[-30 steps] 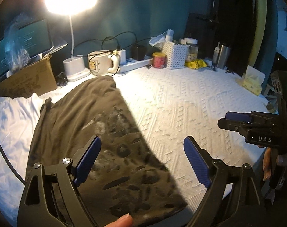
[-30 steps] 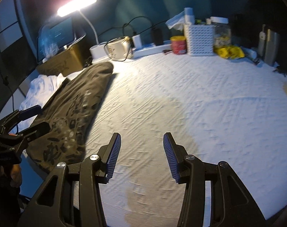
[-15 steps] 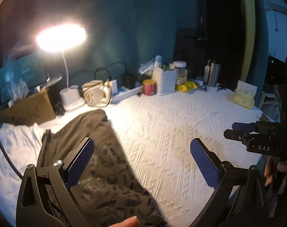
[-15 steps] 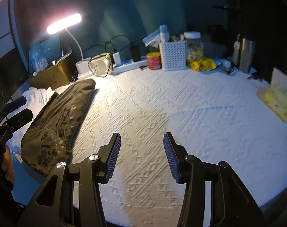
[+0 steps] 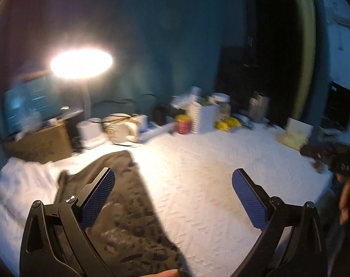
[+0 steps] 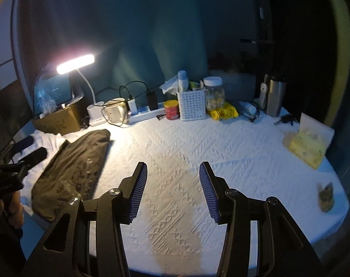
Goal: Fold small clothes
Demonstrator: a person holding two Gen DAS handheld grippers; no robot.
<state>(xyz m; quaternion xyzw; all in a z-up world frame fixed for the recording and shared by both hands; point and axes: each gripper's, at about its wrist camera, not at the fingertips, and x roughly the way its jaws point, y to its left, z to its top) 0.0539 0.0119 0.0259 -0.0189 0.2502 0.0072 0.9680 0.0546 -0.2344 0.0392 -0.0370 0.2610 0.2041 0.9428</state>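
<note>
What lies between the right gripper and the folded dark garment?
Only bare white textured cover separates the right gripper from the dark garment, shown in the right wrist view.

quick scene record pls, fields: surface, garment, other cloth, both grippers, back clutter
surface: round table with white textured cover
garment: dark printed garment, folded, lying flat at the table's left
other cloth: white cloth partly under the garment
left hand-held gripper: open, empty, above the garment's edge
right hand-held gripper: open, empty, over bare cover
back clutter: lit desk lamp, white basket, red can
</note>
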